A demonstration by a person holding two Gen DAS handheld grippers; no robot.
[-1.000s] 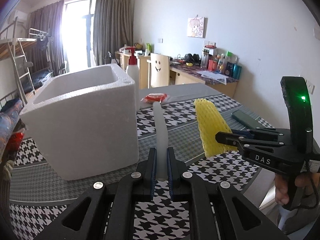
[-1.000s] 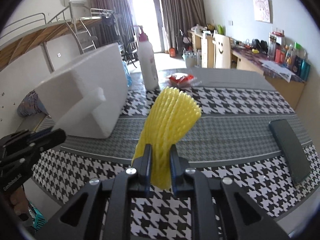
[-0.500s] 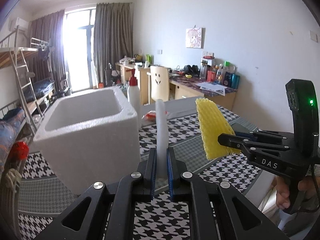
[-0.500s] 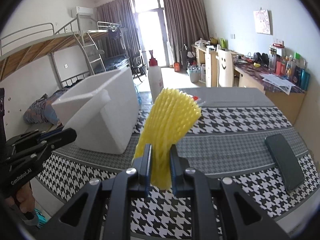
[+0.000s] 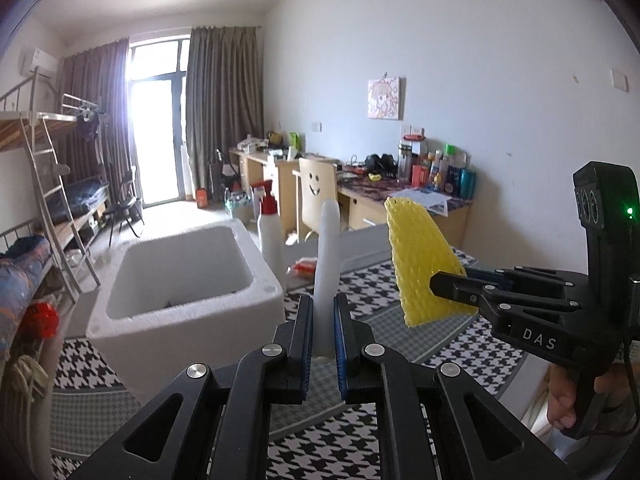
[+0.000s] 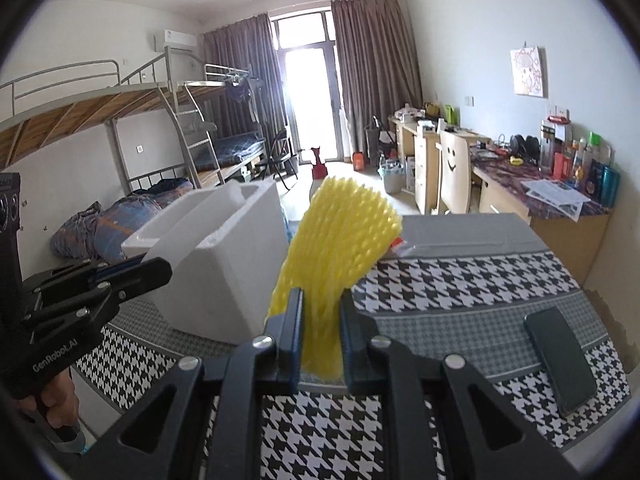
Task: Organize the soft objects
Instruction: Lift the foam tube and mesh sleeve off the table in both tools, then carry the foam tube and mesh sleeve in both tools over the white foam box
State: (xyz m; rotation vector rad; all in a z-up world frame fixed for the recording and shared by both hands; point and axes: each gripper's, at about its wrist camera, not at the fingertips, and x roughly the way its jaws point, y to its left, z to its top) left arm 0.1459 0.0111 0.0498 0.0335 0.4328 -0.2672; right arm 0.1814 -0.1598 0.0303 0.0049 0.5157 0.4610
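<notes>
- The left gripper [image 5: 320,334] is clamped on a white foam strip [image 5: 328,264], pinched near its lower end so the rest stands up and ahead of the jaws, clear of the bench [image 5: 400,344].
- The right gripper [image 6: 320,334] is squeezed onto a yellow foam net sleeve [image 6: 340,248], again low down; the free end fans out above and ahead of the jaws, likely because the mesh springs back where nothing presses it.
- Both pieces hang in the air, touching neither the bench nor each other. In the left view the sleeve [image 5: 424,268] sits to the right of the strip, well apart.
- A white foam box [image 5: 188,276] stands open-topped on the bench ahead and to the left of the left gripper; from the right gripper it [image 6: 224,256] lies ahead and left too. Judging by the task, it is the likely bin for both soft pieces, and holding them high suits clearing its thick rim.
- Materials: the strip is smooth, pale, slightly translucent and slim with a rounded tip. The sleeve is a ribbed, diamond-celled mesh, light and crushable. The box is grainy rigid polystyrene with thick walls.
- The bench wears a houndstooth cloth, black-and-white with grey bands. A dark phone [image 6: 560,360] lies flat to the right of the right gripper, and a white bottle with a red cap [image 5: 270,236] stands just beyond the box.
</notes>
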